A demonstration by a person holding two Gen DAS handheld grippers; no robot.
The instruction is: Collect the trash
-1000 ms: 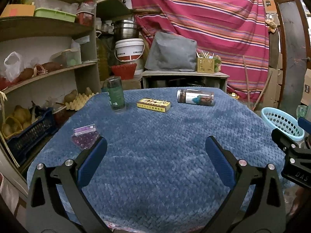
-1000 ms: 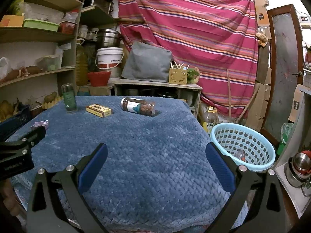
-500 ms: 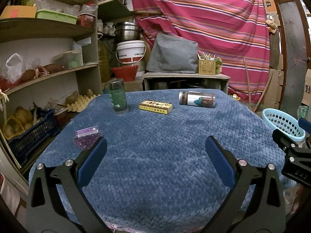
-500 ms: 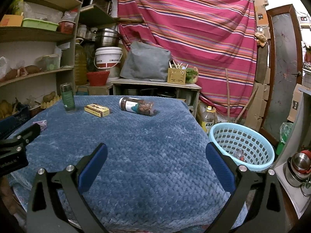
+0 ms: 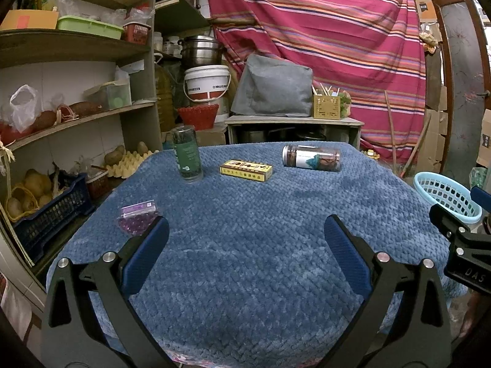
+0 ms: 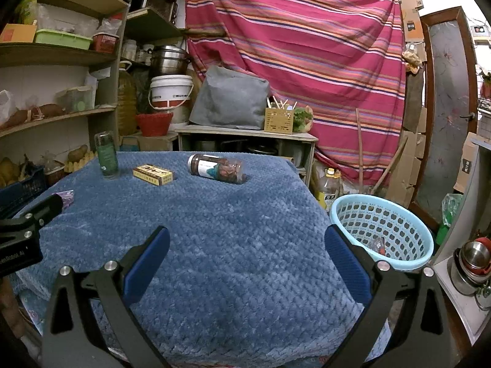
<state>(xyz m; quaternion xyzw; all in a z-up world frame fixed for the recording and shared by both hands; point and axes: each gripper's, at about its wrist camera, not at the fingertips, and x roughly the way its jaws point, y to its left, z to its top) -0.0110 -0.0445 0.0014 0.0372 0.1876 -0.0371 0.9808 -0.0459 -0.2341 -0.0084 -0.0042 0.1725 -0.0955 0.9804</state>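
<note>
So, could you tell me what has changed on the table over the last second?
Very little. Both views have shifted slightly, so the left gripper and right gripper drifted a touch; both remain open and empty. The green jar, yellow box, lying jar, purple bag and blue basket have not moved. Nothing was grasped or released.

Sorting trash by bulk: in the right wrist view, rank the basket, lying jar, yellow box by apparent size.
1. Light blue plastic basket, though nearest the camera
2. Clear jar lying on its side
3. Flat yellow box
</note>
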